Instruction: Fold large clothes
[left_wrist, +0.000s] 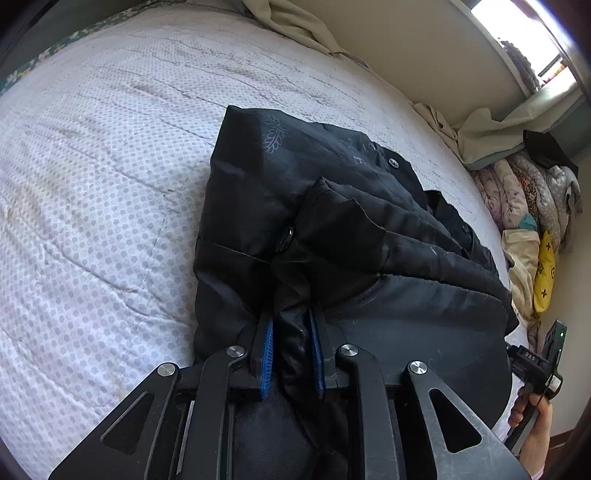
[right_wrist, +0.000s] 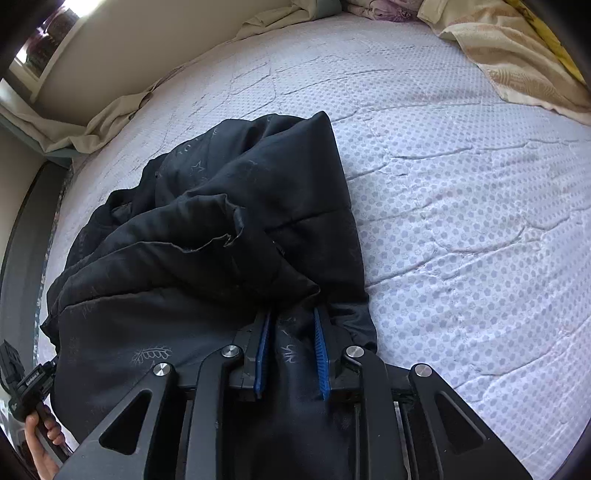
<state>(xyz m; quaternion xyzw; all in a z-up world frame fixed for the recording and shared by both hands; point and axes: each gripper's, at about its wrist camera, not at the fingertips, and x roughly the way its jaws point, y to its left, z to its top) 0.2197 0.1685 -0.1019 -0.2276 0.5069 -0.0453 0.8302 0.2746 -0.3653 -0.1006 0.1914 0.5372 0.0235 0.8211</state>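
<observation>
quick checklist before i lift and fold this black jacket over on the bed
1. Left gripper clamped on black jacket fabric: ok.
2. Right gripper clamped on the jacket's near edge: ok.
3. Both grips on the same edge: cannot tell.
4. Bare mattress beyond the jacket for the fold: ok.
5. Jacket lying flat and smooth: not ok, bunched, with a loose flap on top.
6. Pile of bedding clear of the jacket: ok.

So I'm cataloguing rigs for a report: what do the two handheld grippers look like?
Both match: the left gripper and right gripper have black metal linkage arms with triangular cut-outs, silver round pivot bolts and blue ribbed pads. Each handle is black with small white lettering, the right one showing a green light.
</observation>
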